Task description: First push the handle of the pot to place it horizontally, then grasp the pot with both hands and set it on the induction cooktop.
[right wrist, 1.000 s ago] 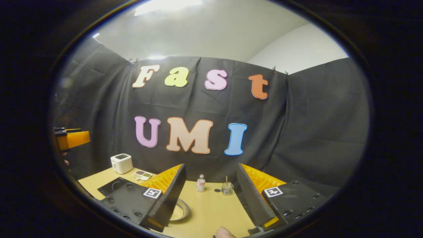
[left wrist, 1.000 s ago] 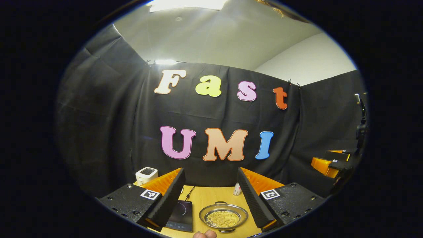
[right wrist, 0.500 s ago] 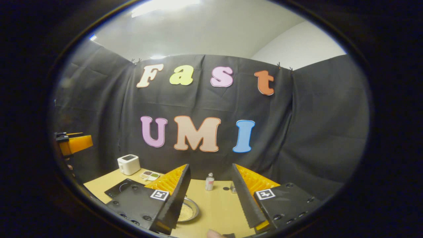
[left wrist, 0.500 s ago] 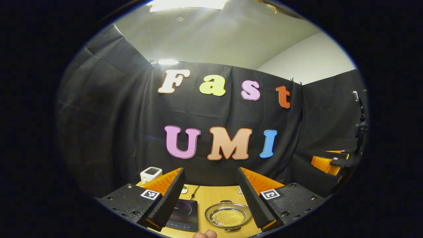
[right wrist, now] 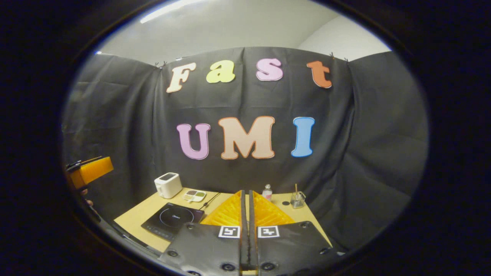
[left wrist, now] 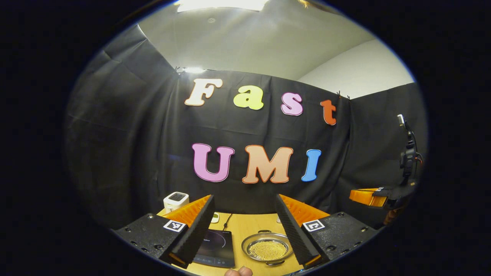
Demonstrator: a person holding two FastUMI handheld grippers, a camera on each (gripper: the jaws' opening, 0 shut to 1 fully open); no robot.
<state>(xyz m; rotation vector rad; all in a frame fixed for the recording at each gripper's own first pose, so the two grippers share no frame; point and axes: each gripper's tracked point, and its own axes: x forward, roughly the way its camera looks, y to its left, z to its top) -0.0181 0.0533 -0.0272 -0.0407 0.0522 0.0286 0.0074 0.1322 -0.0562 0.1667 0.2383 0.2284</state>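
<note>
In the left gripper view a shallow metal pot (left wrist: pixel 267 249) with yellow grains sits on the wooden table, one loop handle (left wrist: pixel 264 231) at its far side and one at its near side. A black induction cooktop (left wrist: pixel 215 247) lies just left of it. My left gripper (left wrist: pixel 244 199) hangs open above and in front of both, nothing between its fingers. At the far right edge is my right gripper (left wrist: pixel 374 195). In the right gripper view my right gripper (right wrist: pixel 245 197) is shut with nothing in it, and its fingers hide the pot. The cooktop (right wrist: pixel 172 219) lies left of them, and my left gripper (right wrist: pixel 90 171) is at the far left.
A white box-shaped appliance (right wrist: pixel 168 184) and a small palette dish (right wrist: pixel 193 195) stand at the table's (right wrist: pixel 142 211) back left, with a cable to the cooktop. A small bottle (right wrist: pixel 267 191) and a glass with a stick (right wrist: pixel 296 199) stand at the back right. A person's fingertip (left wrist: pixel 238 271) shows low.
My right gripper has gone from open to shut and has tipped down, bringing more table into view. The left gripper view has drifted, so pot and cooktop sit further right.
</note>
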